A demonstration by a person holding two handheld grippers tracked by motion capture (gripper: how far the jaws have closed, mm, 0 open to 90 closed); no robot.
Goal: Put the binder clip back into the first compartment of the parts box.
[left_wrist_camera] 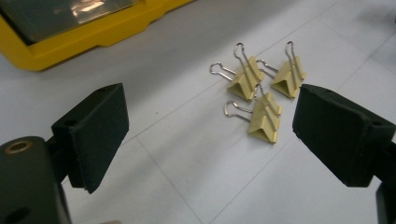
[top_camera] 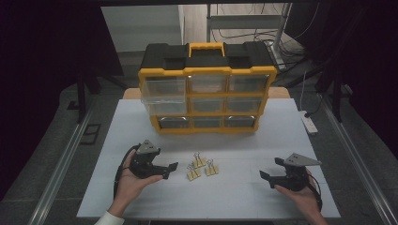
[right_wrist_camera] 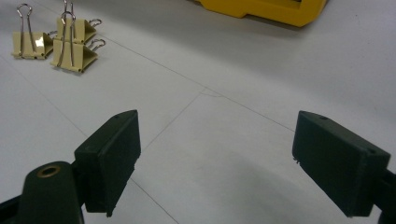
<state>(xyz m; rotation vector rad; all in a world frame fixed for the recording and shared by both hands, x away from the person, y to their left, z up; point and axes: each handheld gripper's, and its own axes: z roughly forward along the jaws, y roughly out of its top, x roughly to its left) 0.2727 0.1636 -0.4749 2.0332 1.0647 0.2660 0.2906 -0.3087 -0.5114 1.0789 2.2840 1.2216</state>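
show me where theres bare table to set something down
Bare table lies between the binder clips and the right tool, and along the front edge. It is tighter between the left tool and the clips, below the organizer.

The table has a matt, pale top, smooth, with faint seam lines across it. On it, the three binder clips have dull cream-yellow bodies and shiny wire handles of bright metal. The organiser box towards the far edge looks like hard plastic: glossy yellow frame, black top, clear drawer fronts catching glare. The left gripper and right gripper have matt black pads, slightly grainy, like foam or rubber.
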